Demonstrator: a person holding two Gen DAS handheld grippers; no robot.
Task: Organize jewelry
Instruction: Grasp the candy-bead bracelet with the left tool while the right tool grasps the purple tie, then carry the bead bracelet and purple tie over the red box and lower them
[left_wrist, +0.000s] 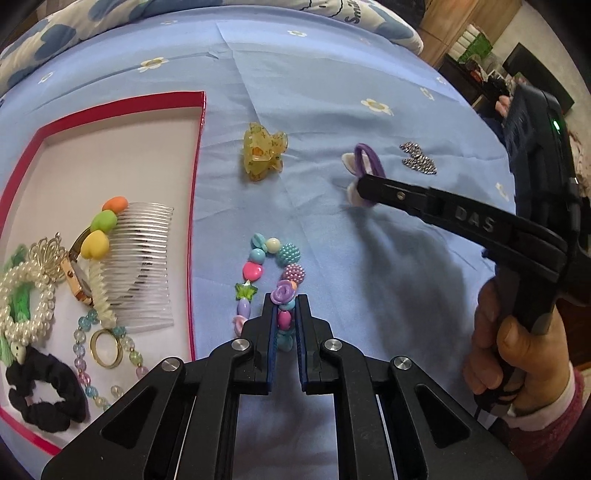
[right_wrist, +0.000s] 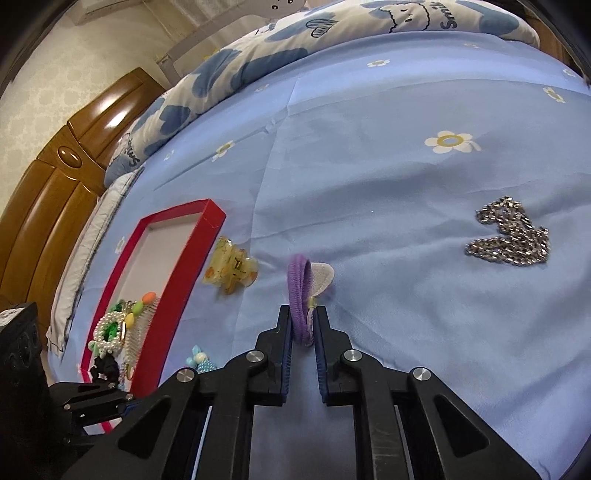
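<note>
A red-rimmed box (left_wrist: 195, 177) with a white floor lies on the blue bedsheet at left, holding a clear comb (left_wrist: 144, 266), pearl bracelet (left_wrist: 26, 291), black scrunchie (left_wrist: 44, 391), gold ring and bead strings. My left gripper (left_wrist: 286, 310) is shut on a colourful bead bracelet (left_wrist: 269, 273) lying right of the box. My right gripper (right_wrist: 303, 317) is shut on a purple hair tie (right_wrist: 300, 291) with white petals; it also shows in the left wrist view (left_wrist: 365, 162). The box also shows in the right wrist view (right_wrist: 173, 280).
A yellow claw clip (left_wrist: 264, 151) lies between the box and the hair tie, also in the right wrist view (right_wrist: 231, 269). A silver chain (right_wrist: 509, 236) lies at right. A patterned duvet (right_wrist: 258, 62) runs along the far side. A wooden headboard (right_wrist: 55, 192) stands at left.
</note>
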